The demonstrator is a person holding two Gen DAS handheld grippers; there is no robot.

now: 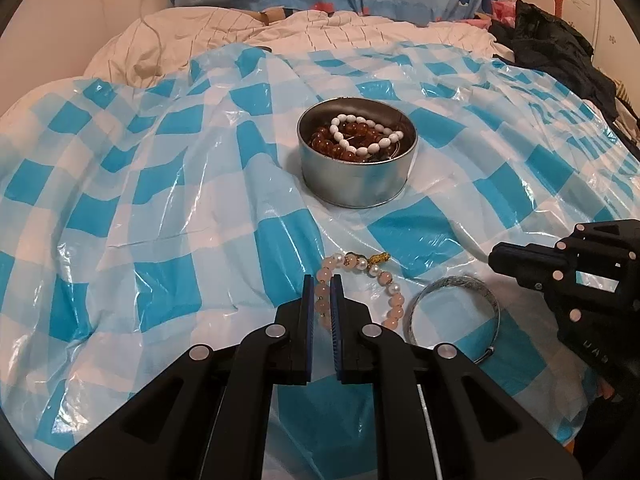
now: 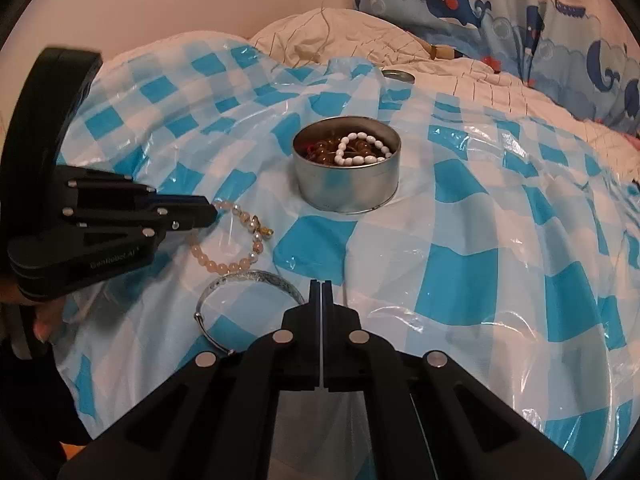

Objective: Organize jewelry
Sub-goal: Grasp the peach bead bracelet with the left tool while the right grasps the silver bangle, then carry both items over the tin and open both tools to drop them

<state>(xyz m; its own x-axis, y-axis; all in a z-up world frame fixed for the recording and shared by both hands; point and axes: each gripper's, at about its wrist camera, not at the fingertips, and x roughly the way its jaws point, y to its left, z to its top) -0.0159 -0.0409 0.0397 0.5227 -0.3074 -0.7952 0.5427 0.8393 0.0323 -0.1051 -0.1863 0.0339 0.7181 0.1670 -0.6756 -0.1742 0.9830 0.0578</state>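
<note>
A round metal tin (image 1: 356, 184) (image 2: 347, 188) sits on the blue-and-white checked plastic sheet and holds a white bead bracelet (image 1: 366, 136) and amber beads (image 1: 324, 144). A pink and pearl bead bracelet (image 1: 360, 280) (image 2: 236, 240) lies in front of the tin. My left gripper (image 1: 322, 280) (image 2: 210, 212) has its narrow gap around the bracelet's left strand, pads close on the beads. A silver bangle (image 1: 454, 308) (image 2: 248, 296) lies beside it. My right gripper (image 2: 321, 284) (image 1: 496, 258) is shut and empty, just right of the bangle.
The plastic sheet (image 1: 160, 200) covers a rumpled white duvet (image 1: 200, 32) on a bed. Whale-print pillows (image 2: 520, 12) line the back. Dark clothing (image 1: 560, 52) lies at the far right. A small metal lid (image 2: 398, 76) sits behind the tin.
</note>
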